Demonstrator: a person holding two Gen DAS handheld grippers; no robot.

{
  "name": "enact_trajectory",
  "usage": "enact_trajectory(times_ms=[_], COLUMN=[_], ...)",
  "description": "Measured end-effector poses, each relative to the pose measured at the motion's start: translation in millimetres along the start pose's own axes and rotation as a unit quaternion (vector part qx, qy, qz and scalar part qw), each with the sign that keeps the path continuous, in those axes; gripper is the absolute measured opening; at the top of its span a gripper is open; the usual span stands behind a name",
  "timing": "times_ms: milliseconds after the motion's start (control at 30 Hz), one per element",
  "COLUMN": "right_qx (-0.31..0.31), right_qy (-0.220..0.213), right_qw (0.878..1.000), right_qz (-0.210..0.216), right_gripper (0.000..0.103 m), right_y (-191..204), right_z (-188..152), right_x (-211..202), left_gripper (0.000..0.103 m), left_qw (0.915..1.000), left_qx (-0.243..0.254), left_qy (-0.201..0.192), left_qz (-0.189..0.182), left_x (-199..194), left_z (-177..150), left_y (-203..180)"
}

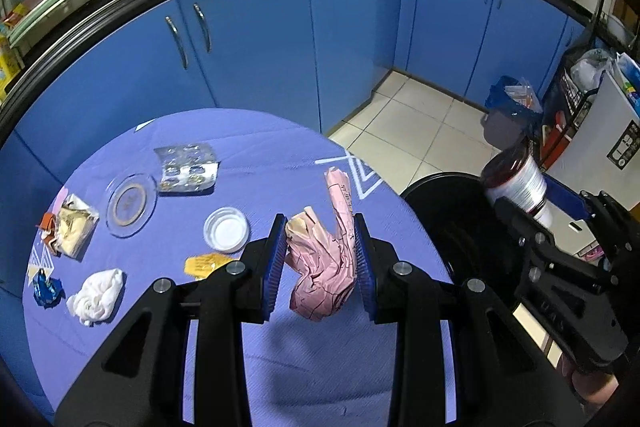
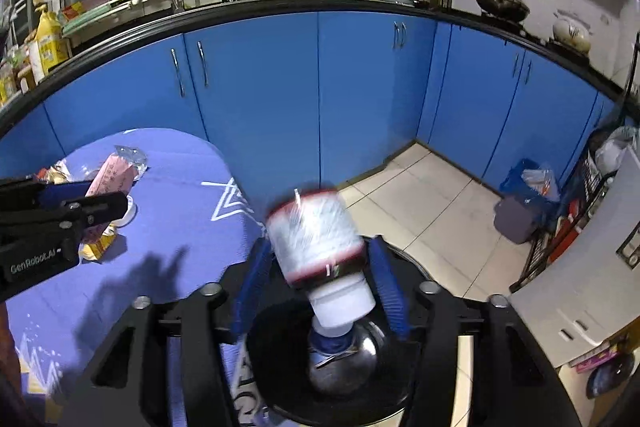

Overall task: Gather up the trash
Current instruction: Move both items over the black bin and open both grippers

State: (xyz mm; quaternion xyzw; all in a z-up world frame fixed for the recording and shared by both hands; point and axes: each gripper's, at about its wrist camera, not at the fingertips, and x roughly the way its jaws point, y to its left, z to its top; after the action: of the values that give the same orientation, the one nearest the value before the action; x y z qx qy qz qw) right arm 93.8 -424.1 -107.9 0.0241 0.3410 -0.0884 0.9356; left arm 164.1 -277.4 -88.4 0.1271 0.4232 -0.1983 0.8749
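Note:
My left gripper (image 1: 320, 220) is shut on a crumpled pink paper (image 1: 324, 267) and holds it above the purple table (image 1: 280, 367). In the right wrist view the same gripper (image 2: 80, 205) shows at the left edge with the paper. A white bottle (image 2: 314, 231) with red bands, blurred and tilted cap-down, sits between the blue pads of my right gripper (image 2: 320, 246). A gap shows at the right pad, so the jaws stand open around it. Below lies the black bin (image 2: 402, 253) with a shiny item inside. The left wrist view shows the bottle (image 1: 516, 183) over the bin (image 1: 436, 211).
Still on the table are a blister pack (image 1: 186, 167), a glass saucer (image 1: 131, 205), a plastic lid (image 1: 226, 229), a yellow wrapper (image 1: 204, 264), a white tissue (image 1: 98, 295), a blue wrapper (image 1: 47, 291) and a golden wrapper (image 1: 74, 227). Blue cabinets (image 1: 280, 47) stand behind.

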Motion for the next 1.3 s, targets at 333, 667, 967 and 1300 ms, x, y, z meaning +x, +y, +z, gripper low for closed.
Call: enact_trajectory(times_ms=[333, 667, 967, 1300], right_qx=[0.024, 0.077, 0.106, 0.11], right_qy=[-0.019, -0.004, 0.002, 0.001], right_qw=[0.997, 0.992, 0.989, 0.988], right_qz=[-0.066, -0.096, -0.105, -0.107], right_gripper=[0.084, 0.084, 0.084, 0.084], right_y=[-36, -84, -109, -114], right_z=[-3, -17, -24, -28], right_x=[-3, -4, -3, -4], left_gripper=[0.033, 0.033, 0.034, 0.035], left_qw=[0.9995, 0.997, 0.9946, 0.9931], left_qx=[0.025, 0.063, 0.089, 0.101], left_qy=[0.004, 0.008, -0.002, -0.009], left_qz=[-0.02, -0.045, -0.053, -0.06], left_x=[11, 19, 19, 17], left_z=[14, 23, 31, 34], left_y=[-31, -75, -103, -116])
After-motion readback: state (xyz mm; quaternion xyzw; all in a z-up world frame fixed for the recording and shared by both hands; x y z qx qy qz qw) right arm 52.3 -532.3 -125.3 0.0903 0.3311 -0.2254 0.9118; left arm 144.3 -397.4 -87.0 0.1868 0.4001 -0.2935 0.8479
